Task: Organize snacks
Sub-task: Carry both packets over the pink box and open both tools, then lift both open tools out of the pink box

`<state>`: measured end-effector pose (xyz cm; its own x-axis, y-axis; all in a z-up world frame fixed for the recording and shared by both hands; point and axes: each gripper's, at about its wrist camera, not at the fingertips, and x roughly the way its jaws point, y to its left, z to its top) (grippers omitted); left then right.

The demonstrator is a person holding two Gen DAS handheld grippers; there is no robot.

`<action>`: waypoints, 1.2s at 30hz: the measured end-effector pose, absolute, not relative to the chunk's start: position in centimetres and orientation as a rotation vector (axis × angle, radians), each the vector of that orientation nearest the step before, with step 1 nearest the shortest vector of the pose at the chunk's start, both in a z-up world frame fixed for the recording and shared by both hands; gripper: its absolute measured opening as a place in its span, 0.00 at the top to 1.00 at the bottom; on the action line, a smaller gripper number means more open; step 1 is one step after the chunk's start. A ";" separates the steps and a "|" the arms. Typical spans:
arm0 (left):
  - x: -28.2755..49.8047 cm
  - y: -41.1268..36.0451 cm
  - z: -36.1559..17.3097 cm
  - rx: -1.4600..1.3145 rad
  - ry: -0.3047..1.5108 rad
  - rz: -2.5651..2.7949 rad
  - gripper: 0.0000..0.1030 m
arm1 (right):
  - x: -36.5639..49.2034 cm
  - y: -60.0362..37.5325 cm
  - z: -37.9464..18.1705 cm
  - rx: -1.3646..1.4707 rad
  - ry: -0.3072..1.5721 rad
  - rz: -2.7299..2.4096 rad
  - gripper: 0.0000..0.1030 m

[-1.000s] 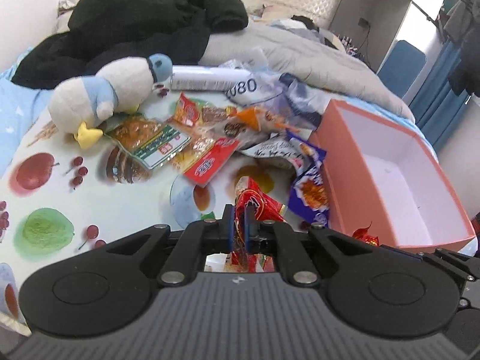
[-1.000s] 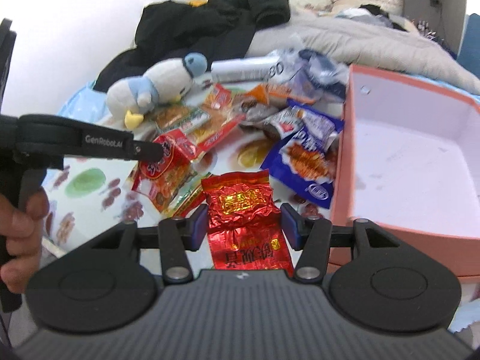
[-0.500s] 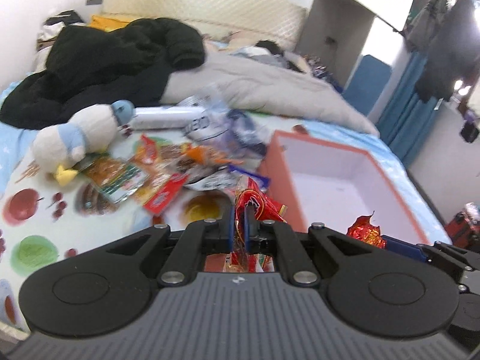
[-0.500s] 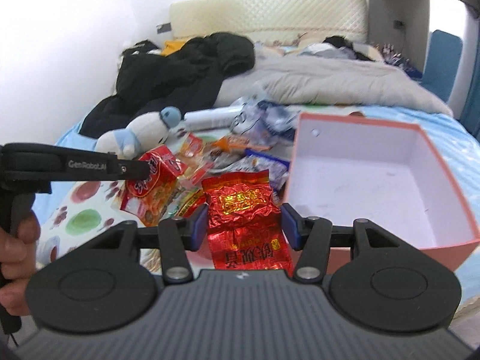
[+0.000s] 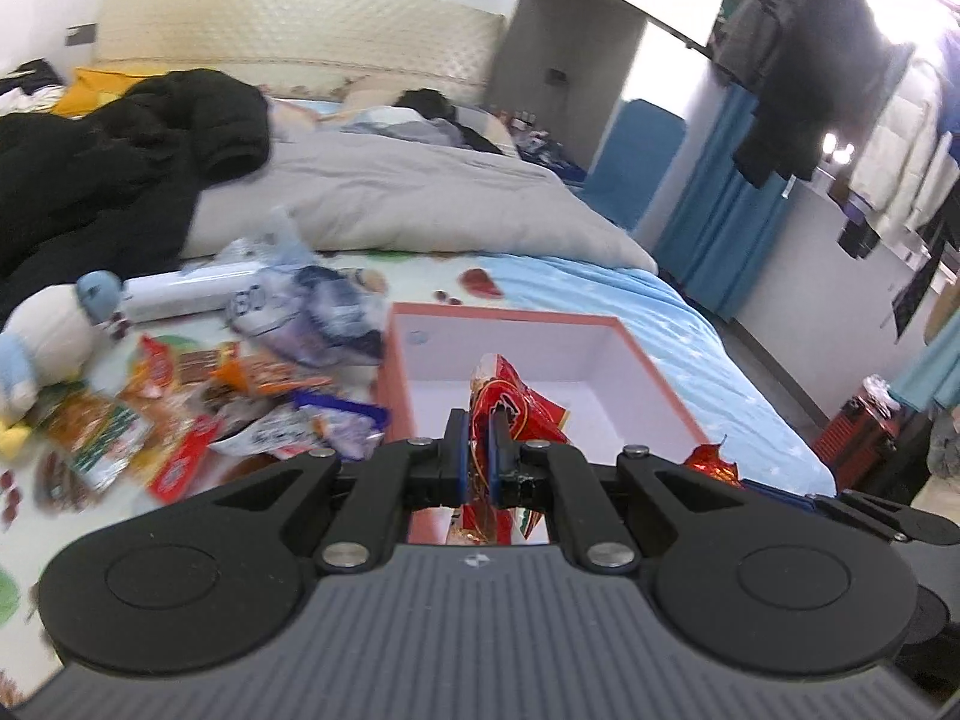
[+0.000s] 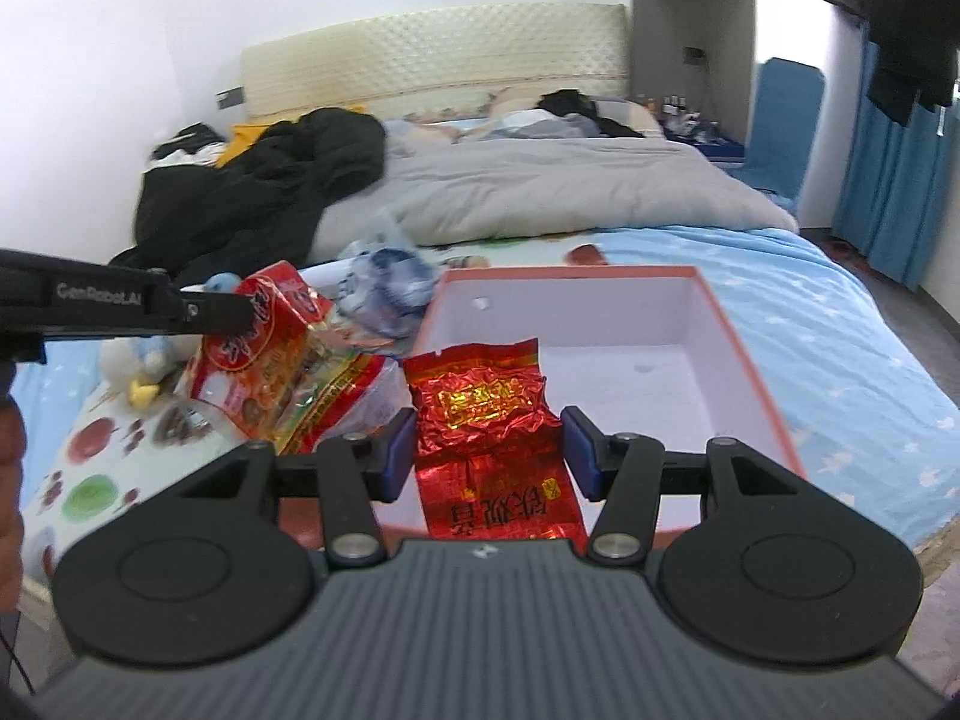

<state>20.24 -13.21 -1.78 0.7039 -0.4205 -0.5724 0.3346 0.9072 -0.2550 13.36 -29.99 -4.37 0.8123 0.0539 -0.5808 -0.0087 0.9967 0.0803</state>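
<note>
My left gripper (image 5: 475, 450) is shut on a red and orange snack bag (image 5: 510, 402) and holds it above the near left part of the pink box (image 5: 660, 378). In the right wrist view that bag (image 6: 270, 354) hangs from the left gripper (image 6: 240, 315), left of the box (image 6: 744, 360). My right gripper (image 6: 489, 450) is shut on a red foil packet (image 6: 486, 420) held flat over the box's near rim. The box is white inside and holds nothing. A pile of snack packets (image 5: 198, 408) lies on the bed left of the box.
A stuffed penguin (image 5: 42, 336) and a white roll (image 5: 186, 294) lie left of the pile. A black jacket (image 5: 108, 180) and a grey duvet (image 5: 408, 204) fill the back of the bed. The bed's edge runs right of the box, with blue curtains (image 5: 720, 228) beyond.
Both grippers have risen and moved right with their packets, from over the snack pile to over the near part of the box. Both stay shut.
</note>
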 end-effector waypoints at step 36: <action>31.9 -21.0 -11.9 0.001 0.889 -0.426 0.48 | 24.3 -38.2 -14.1 0.183 0.836 -0.070 0.25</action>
